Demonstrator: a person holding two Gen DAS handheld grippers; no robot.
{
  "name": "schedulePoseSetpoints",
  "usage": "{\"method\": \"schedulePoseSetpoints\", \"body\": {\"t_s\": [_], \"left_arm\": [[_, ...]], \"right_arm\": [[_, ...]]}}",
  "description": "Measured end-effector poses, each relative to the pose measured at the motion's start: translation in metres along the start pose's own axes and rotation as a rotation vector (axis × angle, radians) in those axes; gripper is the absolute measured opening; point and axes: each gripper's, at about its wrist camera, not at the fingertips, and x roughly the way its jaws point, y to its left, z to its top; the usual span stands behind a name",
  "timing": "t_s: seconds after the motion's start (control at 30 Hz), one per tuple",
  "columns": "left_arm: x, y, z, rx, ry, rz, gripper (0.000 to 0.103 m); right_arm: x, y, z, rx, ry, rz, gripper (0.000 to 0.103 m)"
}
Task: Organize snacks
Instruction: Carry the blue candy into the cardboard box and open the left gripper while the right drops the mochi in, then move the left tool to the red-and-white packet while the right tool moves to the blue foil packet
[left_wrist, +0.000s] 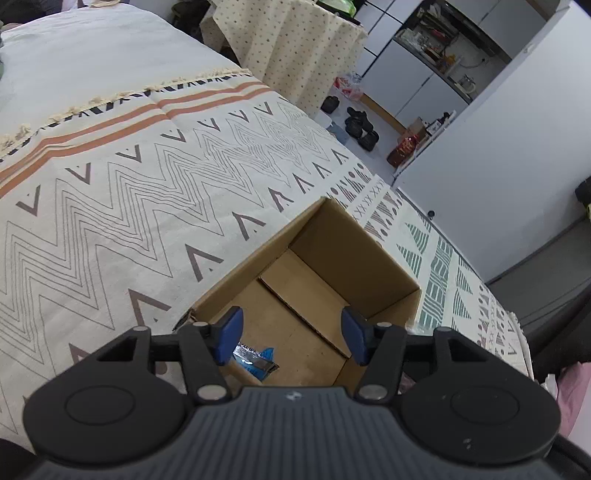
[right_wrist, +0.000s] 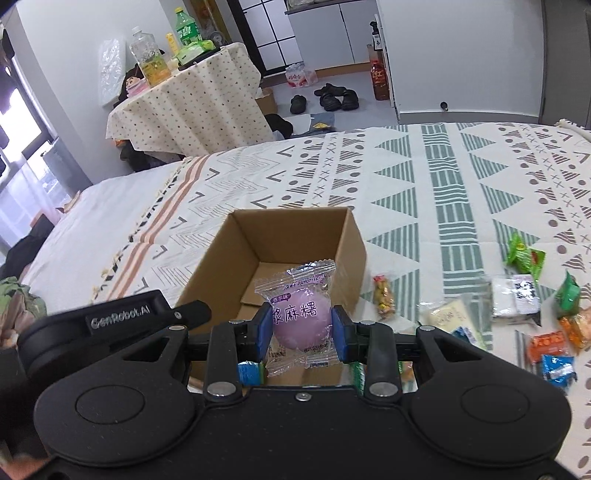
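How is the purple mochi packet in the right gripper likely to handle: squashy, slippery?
The mochi packet is clamped by the right gripper. Its round filling looks soft, so it probably squashes. The glossy, crinkled wrapper may slip. It looks light.

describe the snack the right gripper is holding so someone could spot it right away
Find the open cardboard box on the patterned bedspread. Just in front of it, the right gripper pinches a clear packet holding a round purple mochi. The loose snacks to its right are green, orange and blue; none are purple.
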Motion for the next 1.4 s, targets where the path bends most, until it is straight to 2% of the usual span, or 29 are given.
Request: {"method": "schedulePoseSetpoints", "body": {"t_s": [0.07,0.2,0.27,0.4,0.5,0.57,0.63,0.77,0.83,1.03,1.4], "left_arm": [[-0.003,-0.002,0.000,-0.001,-0.011,-0.001,0.063],[-0.007,-0.005,-0.003,-0.002,-0.028,0.036,0.078],[-0.006,-0.008,-0.004,0.003,-0.025,0.036,0.080],[-0.004,-0.021,-0.011,0.045,-0.014,0.060,0.089],[-0.002,-0.034,-0.017,0.074,0.009,0.078,0.094],[-0.004,-0.043,-0.024,0.118,0.003,0.084,0.095],[-0.005,-0.052,-0.031,0.151,-0.001,0.099,0.096],[-0.007,-0.065,-0.044,0.184,0.015,0.077,0.098],[-0.009,-0.073,-0.052,0.227,0.011,0.066,0.103],[-0.017,-0.095,-0.075,0.305,0.002,0.031,0.103],[-0.014,-0.126,-0.117,0.427,0.036,-0.007,0.103]], "right_arm": [[0.002,0.002,0.002,-0.001,-0.005,0.020,0.034],[0.004,0.003,0.005,-0.003,-0.008,0.066,0.037],[0.001,-0.001,0.006,-0.001,-0.004,0.054,0.054],[-0.014,-0.015,0.003,0.005,-0.024,0.027,0.061],[-0.028,-0.028,-0.002,0.009,-0.039,0.004,0.074],[-0.037,-0.037,-0.006,0.012,-0.053,-0.021,0.084],[-0.047,-0.048,-0.011,0.019,-0.063,-0.038,0.087],[-0.060,-0.066,-0.017,0.027,-0.074,-0.078,0.097],[-0.068,-0.077,-0.020,0.030,-0.083,-0.094,0.100],[-0.090,-0.113,-0.033,0.086,-0.104,-0.128,0.103],[-0.117,-0.157,-0.053,0.097,-0.113,-0.170,0.103]]}}
